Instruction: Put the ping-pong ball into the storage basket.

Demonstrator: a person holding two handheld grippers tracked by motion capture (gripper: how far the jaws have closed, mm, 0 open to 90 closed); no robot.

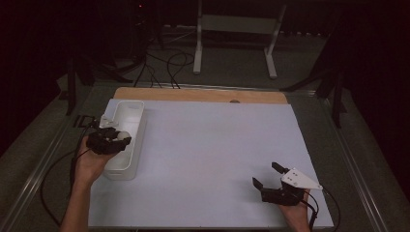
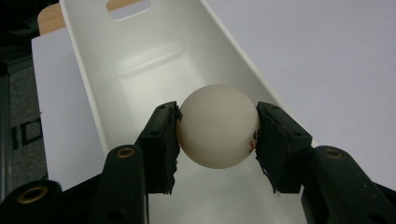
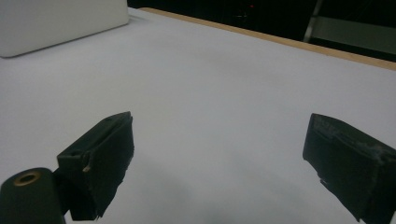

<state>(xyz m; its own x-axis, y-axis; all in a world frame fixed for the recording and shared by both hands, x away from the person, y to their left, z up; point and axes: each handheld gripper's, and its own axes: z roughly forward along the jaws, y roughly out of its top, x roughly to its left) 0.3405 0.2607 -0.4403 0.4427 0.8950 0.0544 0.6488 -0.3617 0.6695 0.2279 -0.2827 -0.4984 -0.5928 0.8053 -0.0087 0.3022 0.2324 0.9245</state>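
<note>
From the high view, your left gripper [image 1: 112,139] hovers over the long white bin [image 1: 126,137] at the left edge of the white tabletop [image 1: 208,159], holding a white ball [image 1: 123,136] above the bin's near half. Your right gripper [image 1: 273,181] sits well apart near the front right corner, with nothing nearby.

In the left gripper view, your fingers [image 2: 161,140] are clamped on the ball [image 2: 218,126], one pad on each side at about its widest part, with the bin's floor [image 2: 154,70] straight below. The ball is smooth and round, so a slight tilt or squeeze could squirt it out. If you let go from this high, it may bounce off the hard floor and hop over the low wall onto the tabletop; lower it first.

In the right gripper view, your fingers [image 3: 100,158] stand wide apart over the bare tabletop [image 3: 219,84], gripping nothing, the bin's corner [image 3: 60,23] far off.
</note>
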